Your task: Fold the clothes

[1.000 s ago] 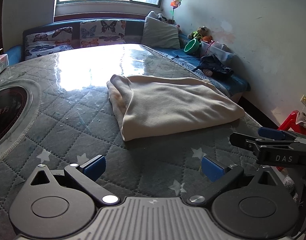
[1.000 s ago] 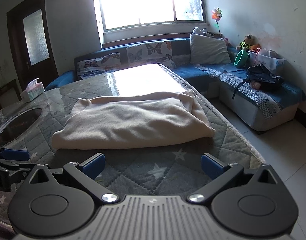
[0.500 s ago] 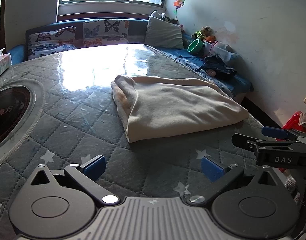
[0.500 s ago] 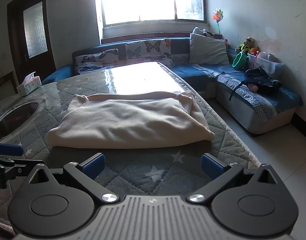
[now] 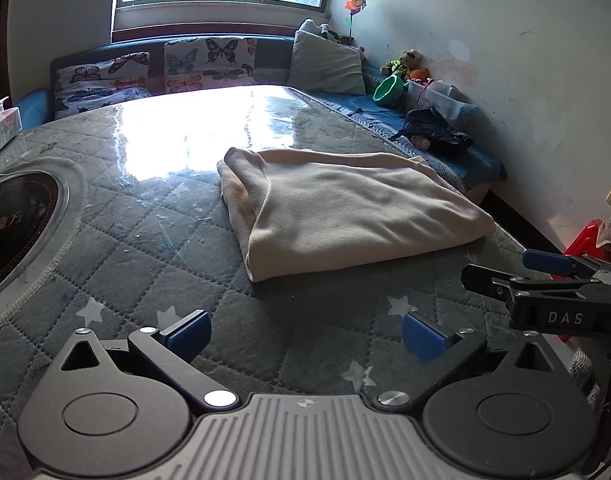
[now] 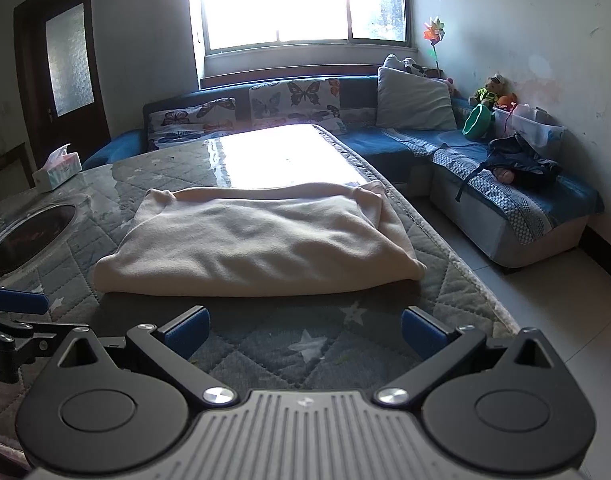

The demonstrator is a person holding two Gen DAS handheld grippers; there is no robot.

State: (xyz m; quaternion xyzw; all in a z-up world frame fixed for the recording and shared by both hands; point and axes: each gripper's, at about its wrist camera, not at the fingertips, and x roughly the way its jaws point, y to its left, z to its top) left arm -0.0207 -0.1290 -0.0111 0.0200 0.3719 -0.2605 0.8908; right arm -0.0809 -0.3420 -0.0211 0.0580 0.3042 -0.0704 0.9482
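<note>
- Grey quilted star-print table cover (image 5: 153, 248) under glossy clear film; window glare at far end.
- Folded cream fleece garment (image 5: 345, 208) lies flat near table's right edge (image 6: 457, 280).
- Left gripper (image 5: 304, 330) and right gripper (image 6: 303, 326): jaws spread wide, empty, short of garment.
- Blue corner sofa (image 6: 517, 200) with butterfly-print cushions (image 6: 293, 100) behind; tissue box (image 6: 57, 168) far left.

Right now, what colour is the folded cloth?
Cream-beige, plain; the cloth shows best in the right wrist view.
</note>
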